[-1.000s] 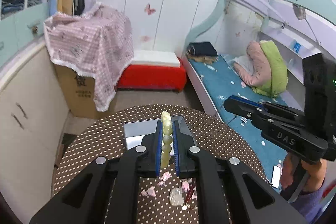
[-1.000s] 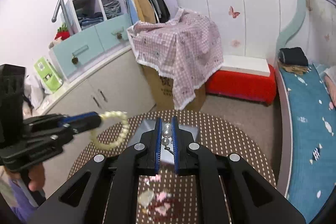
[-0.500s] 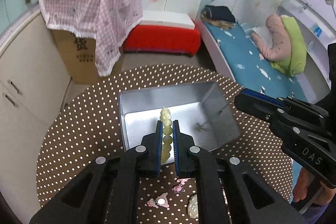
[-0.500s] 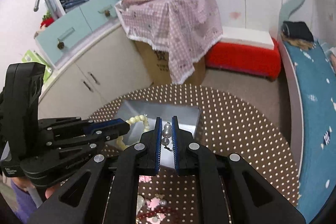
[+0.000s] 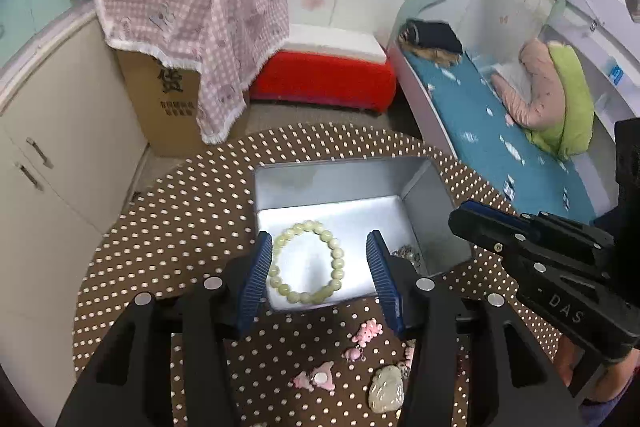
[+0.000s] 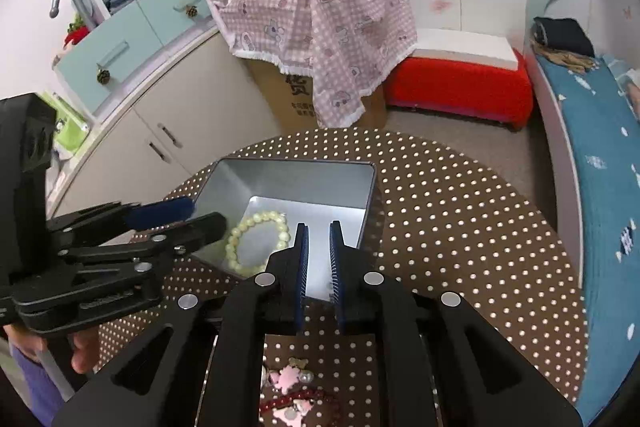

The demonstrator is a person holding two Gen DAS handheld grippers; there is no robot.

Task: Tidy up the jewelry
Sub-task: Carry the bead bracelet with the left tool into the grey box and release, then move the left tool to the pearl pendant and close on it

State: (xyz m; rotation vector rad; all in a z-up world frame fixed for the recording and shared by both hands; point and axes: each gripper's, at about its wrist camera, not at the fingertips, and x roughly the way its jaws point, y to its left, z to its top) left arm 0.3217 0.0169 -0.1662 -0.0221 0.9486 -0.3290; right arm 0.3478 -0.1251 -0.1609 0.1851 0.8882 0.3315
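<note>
We are hovering the left gripper (image 5: 320,267) with jaws just spread wide — the pale bead bracelet (image 5: 306,261) is lying loose in the silver tin (image 5: 436,203). Our right gripper (image 6: 318,259), slightly parted, seems empty. Light, slippery beads — pinch across one strand.

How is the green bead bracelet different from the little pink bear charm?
The bead bracelet lies inside the silver tin; the pink bear charm sits outside it on the dotted table. The bracelet is a pale green open ring, the charm a solid pink shape and smaller. Neither is held.
</note>
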